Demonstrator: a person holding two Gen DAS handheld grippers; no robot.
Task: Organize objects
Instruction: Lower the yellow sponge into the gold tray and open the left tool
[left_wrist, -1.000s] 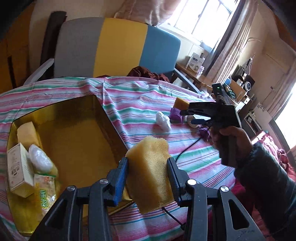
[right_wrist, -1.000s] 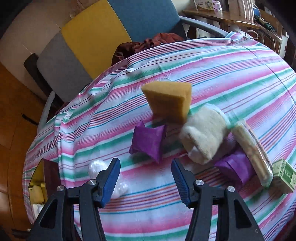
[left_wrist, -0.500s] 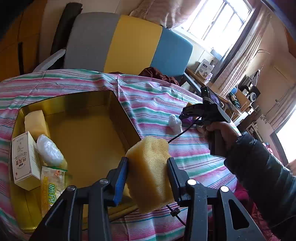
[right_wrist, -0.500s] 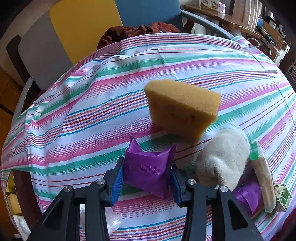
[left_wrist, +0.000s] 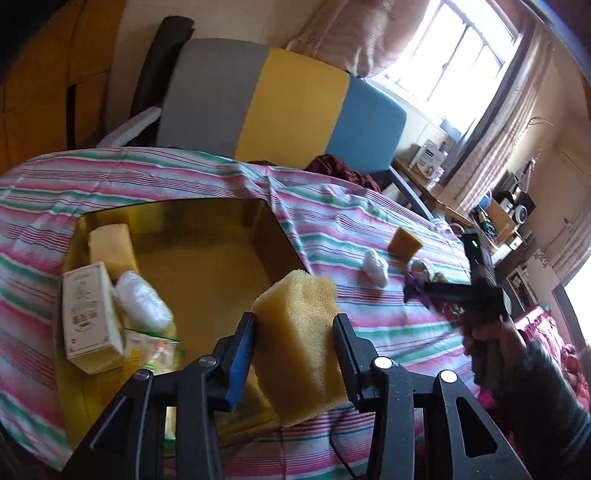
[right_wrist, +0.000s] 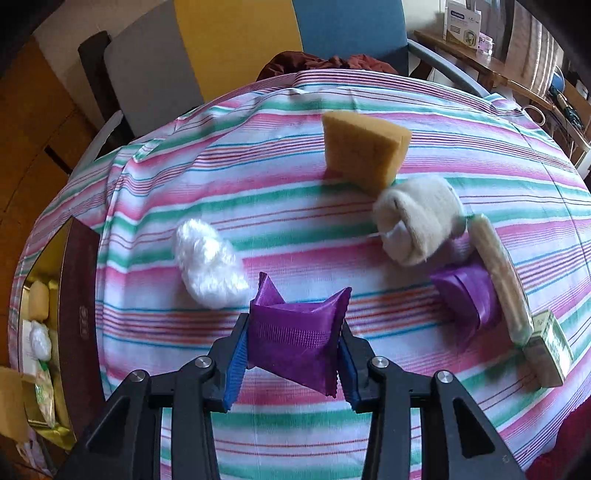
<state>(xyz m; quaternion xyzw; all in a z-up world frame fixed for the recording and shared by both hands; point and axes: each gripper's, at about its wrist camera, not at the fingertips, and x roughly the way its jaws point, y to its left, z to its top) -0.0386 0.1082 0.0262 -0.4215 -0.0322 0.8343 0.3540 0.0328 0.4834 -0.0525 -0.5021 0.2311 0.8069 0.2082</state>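
My left gripper (left_wrist: 295, 347) is shut on a yellow sponge (left_wrist: 301, 339) and holds it above the near right corner of the gold box (left_wrist: 207, 254). The box holds a pale sponge (left_wrist: 110, 245), a white carton (left_wrist: 88, 317), a white wrapped bundle (left_wrist: 142, 302) and a green packet (left_wrist: 151, 345). My right gripper (right_wrist: 293, 354) is shut on a purple packet (right_wrist: 295, 336), lifted off the striped tablecloth (right_wrist: 295, 229). It also shows at the right of the left wrist view (left_wrist: 417, 290).
On the cloth lie a white fluffy bundle (right_wrist: 207, 258), an orange sponge (right_wrist: 364, 147), a rolled cream sock (right_wrist: 421, 218), a second purple packet (right_wrist: 465, 299), a long pale packet (right_wrist: 502, 277) and a small green box (right_wrist: 550, 347). A grey, yellow and blue chair (left_wrist: 280, 107) stands behind the table.
My right gripper closed on the purple packet and lifted it back off the cloth. My left gripper moved the yellow sponge further over the gold box.
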